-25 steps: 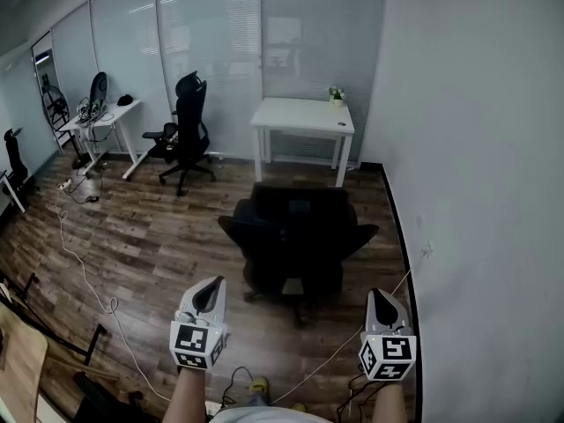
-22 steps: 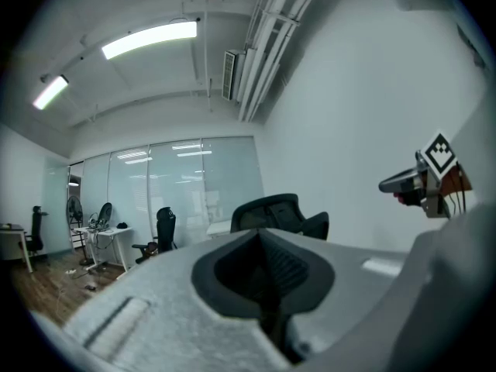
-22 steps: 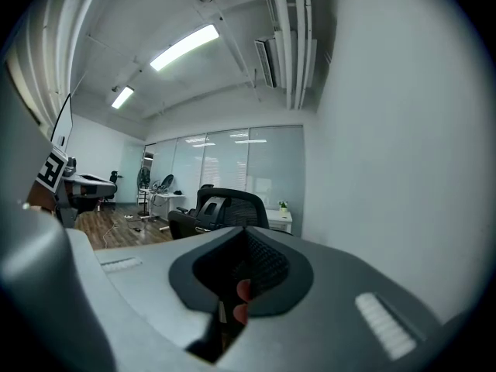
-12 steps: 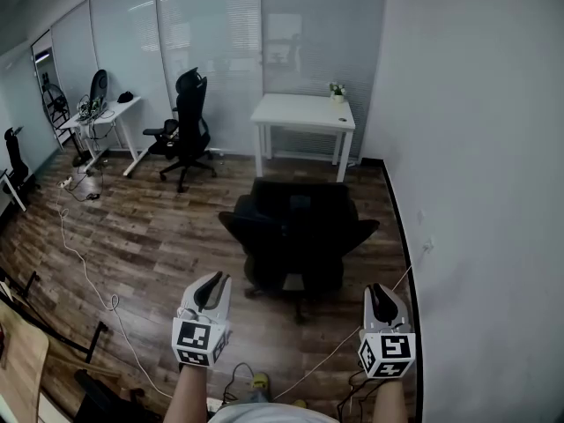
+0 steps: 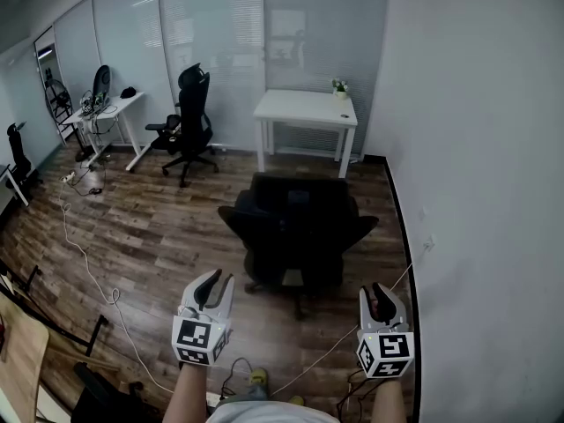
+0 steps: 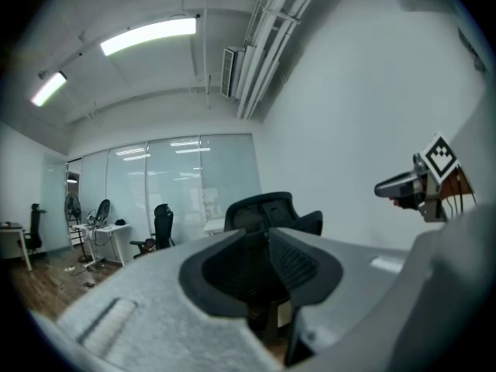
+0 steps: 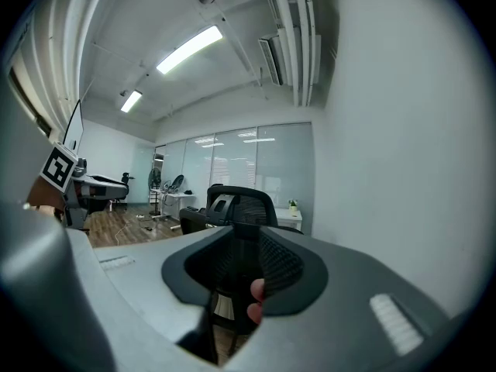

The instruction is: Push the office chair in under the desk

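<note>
I had the L hand-held gripper (image 5: 214, 282) and R hand-held gripper (image 5: 381, 293) low in front of me. Both had jaws partway apart and opening, w/ nothing between them. The black office chair (image 5: 295, 236) stood on the wood floor (image 5: 159, 236), its back toward me, near the white desk (image 5: 304, 108) but not under it, apart from both grippers.

Wood-plank floor (image 5: 159, 236), dark brown, boards running left to right. Black office chair (image 5: 298, 232) stands mid-room on its base, well apart from the white desk (image 5: 300, 108) at the far glass wall. Second black chair (image 5: 189, 122) and second white desk (image 5: 110, 108) stand further left. White cable (image 5: 88, 263) snakes across the left floor.
</note>
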A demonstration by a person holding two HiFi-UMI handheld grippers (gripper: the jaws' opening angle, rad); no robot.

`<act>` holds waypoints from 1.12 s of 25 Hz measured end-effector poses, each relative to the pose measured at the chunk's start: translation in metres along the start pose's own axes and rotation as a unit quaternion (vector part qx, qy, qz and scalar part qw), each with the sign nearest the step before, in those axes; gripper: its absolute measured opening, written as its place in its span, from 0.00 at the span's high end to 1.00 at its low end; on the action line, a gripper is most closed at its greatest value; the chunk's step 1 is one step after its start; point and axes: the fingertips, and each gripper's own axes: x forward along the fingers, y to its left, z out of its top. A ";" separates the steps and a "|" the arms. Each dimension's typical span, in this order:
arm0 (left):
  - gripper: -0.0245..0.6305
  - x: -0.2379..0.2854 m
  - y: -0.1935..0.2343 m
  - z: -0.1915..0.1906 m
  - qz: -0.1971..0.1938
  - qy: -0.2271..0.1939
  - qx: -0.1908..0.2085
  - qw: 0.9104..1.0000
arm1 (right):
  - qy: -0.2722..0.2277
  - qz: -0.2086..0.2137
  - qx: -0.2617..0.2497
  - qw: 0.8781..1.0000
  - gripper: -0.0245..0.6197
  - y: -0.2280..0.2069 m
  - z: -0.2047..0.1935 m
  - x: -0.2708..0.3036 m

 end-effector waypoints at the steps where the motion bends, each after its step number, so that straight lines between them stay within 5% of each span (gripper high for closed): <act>1: 0.82 0.000 -0.002 0.000 0.001 0.000 0.001 1.000 | 0.000 0.003 0.000 1.000 0.83 -0.001 0.000 -0.001; 14: 0.82 0.024 -0.019 -0.008 -0.002 0.004 0.000 1.000 | -0.003 0.022 -0.014 1.000 0.83 -0.020 -0.007 0.013; 28: 0.82 0.129 0.046 -0.030 -0.025 0.009 -0.005 1.000 | 0.011 0.029 -0.031 0.999 0.83 -0.021 -0.011 0.132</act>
